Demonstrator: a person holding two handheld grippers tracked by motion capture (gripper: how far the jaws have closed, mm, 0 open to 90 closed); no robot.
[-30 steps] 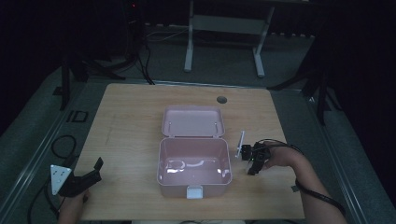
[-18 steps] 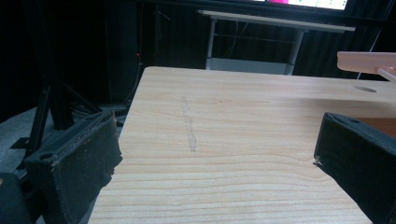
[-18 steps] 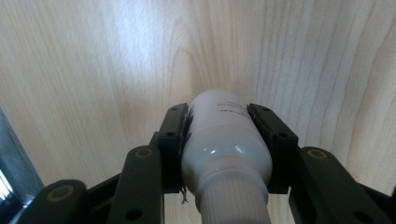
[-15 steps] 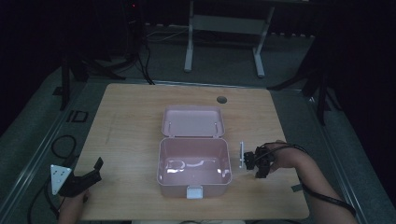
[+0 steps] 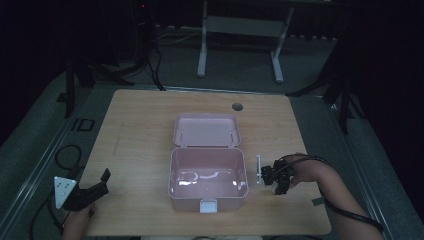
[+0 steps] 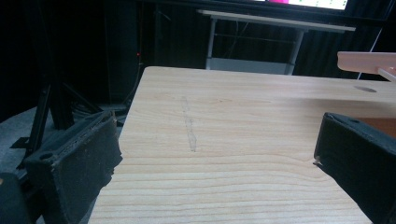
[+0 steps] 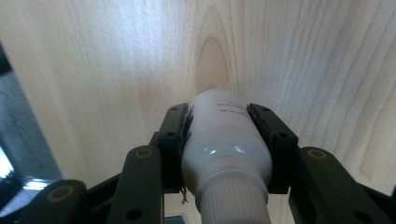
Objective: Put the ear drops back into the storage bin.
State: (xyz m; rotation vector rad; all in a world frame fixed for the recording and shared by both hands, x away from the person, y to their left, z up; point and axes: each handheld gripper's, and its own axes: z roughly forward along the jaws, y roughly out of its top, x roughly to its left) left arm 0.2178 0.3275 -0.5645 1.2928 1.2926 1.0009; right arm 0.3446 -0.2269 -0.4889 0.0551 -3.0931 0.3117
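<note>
Bottle transport looks to be the step in hand: a small white bottle is clamped between the jaws of the right tool, which are closed snugly on its body, the ribbed cap end pointing back toward the camera and the printed base end pointing out over the counter. In the high view the right tool is seen just right of the open pink box, low over the counter, with a thin white piece showing at its left. Whether the bottle touches the counter cannot be told. The box sits mid-counter, its lid thrown back on the far side, and some pale shapes lie on its floor.

The next move is judged to call for a lift over the right wall of the box, a short carry leftward, and a release only once the bottle is low inside.

The left tool is held at the near left corner, well apart from the box; its jaws are spread wide and nothing is gripped between them
</note>
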